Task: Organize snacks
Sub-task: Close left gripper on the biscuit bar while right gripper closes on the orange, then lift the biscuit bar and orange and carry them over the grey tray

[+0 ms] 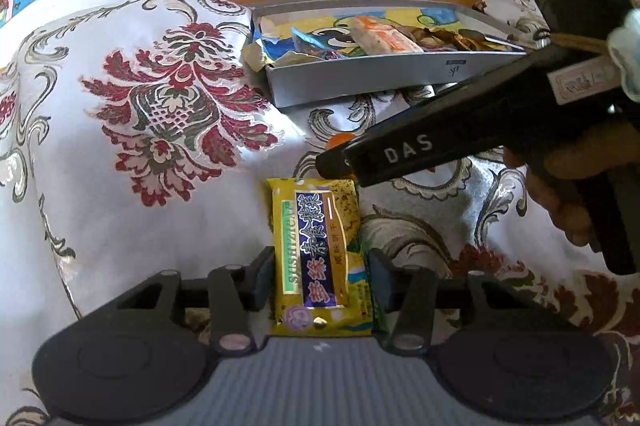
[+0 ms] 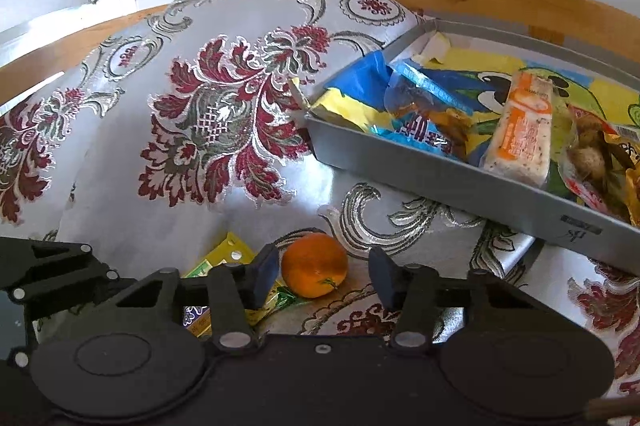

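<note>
While my left gripper [image 1: 318, 282] seems clamped on the yellow snack packet [image 1: 320, 262] near me, my right gripper [image 2: 322, 276] gapes around the orange [image 2: 314, 264] — firm, round, likely to roll — best pinched across its middle.

left wrist cam sits low and close over the silver floral-patterned cloth [image 1: 132, 97], facing the far wall. right wrist cam is a bit further right, angled down at the same cloth [image 2: 224, 113]. both share the grey rectangular snack tray [image 1: 360, 81] [image 2: 440, 181] and the round orange fruit [image 1: 340, 139] [image 2: 314, 264].
</note>
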### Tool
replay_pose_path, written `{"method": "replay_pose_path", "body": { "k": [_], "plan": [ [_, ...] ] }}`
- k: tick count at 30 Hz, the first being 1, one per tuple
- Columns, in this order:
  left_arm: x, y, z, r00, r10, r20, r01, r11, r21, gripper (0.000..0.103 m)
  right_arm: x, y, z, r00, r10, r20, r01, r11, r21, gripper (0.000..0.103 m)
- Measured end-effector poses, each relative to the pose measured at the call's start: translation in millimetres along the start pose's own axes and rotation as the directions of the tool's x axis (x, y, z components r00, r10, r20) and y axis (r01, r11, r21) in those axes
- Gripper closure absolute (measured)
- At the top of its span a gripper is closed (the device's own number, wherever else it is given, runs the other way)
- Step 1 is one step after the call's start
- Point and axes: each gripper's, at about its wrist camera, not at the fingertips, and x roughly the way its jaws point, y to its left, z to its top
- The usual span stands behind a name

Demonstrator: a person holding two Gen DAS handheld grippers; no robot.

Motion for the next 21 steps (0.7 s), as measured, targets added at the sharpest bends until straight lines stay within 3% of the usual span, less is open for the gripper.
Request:
{"method": "replay_pose_path", "body": {
  "k": [3, 21],
  "plan": [
    [1, 0, 1, 1.000, 0.002, -0.003, -0.002, 1.000, 0.003, 0.050, 2, 1, 1, 1.000, 0.002, -0.007, -0.002, 1.000, -0.002, 0.064],
    [-4, 1, 3, 1.000, -0.004, 0.000, 0.004, 0.999, -0.037, 0.051, -20, -2, -3, 0.999, -0.026, 0.038, 0.026, 1.000, -0.011, 0.066]
  ]
}}
